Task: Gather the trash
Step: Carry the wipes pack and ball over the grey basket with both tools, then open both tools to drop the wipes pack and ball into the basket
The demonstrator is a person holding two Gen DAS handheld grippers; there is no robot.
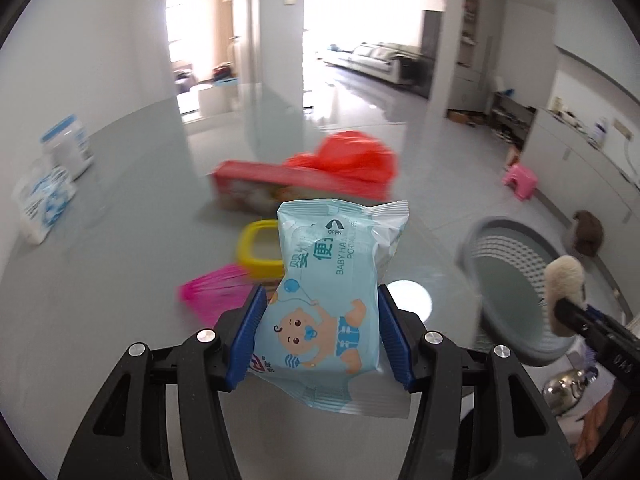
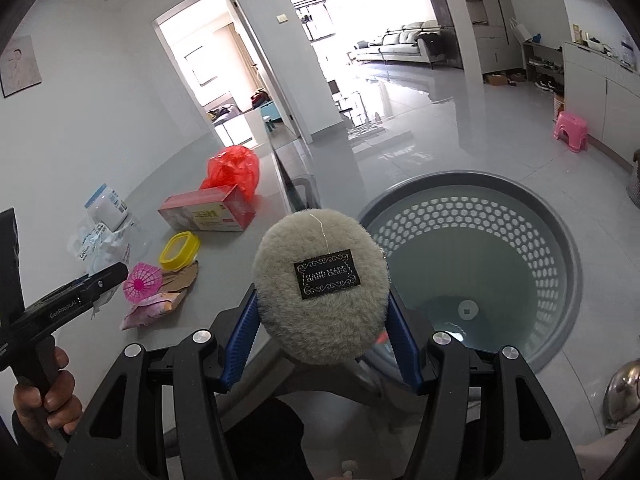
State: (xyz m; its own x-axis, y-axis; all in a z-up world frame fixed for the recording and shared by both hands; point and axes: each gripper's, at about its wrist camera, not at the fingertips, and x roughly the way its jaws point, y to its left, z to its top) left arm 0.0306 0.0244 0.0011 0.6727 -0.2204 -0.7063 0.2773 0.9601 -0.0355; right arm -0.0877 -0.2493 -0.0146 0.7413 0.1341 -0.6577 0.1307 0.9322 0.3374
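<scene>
- Left gripper (image 1: 320, 334) is up over the gray table (image 1: 120, 280), its blue pads (image 1: 246, 336) squeezed on both sides of a baby wipes pack (image 1: 332, 280). Pack stands up tall w/ the baby drawing at the bottom.
- Right gripper (image 2: 322, 334) squeezes a round fluffy puff (image 2: 320, 280) w/ a black "HAND MADE" tag, held just beside the gray basket (image 2: 560, 248), at its left rim.
- A hand (image 2: 48, 384) holds the left gripper's black handle, seen only in right view.
- Only right view looks into the basket: holes all around its wall, a small white sticker at the bottom, a bit of red by the near rim, can't tell what it is.
- Left view is blurry; basket (image 1: 480, 236) sits off to the right of the pack.
- Left of the basket on the table: red bag (image 2: 234, 172), red box (image 2: 208, 212), yellow lid (image 2: 180, 251), pink round thing (image 2: 142, 282), pink wrapper (image 2: 154, 306).
- Farther left of basket: white tub (image 2: 106, 206) & crumpled white packs (image 2: 98, 248).
</scene>
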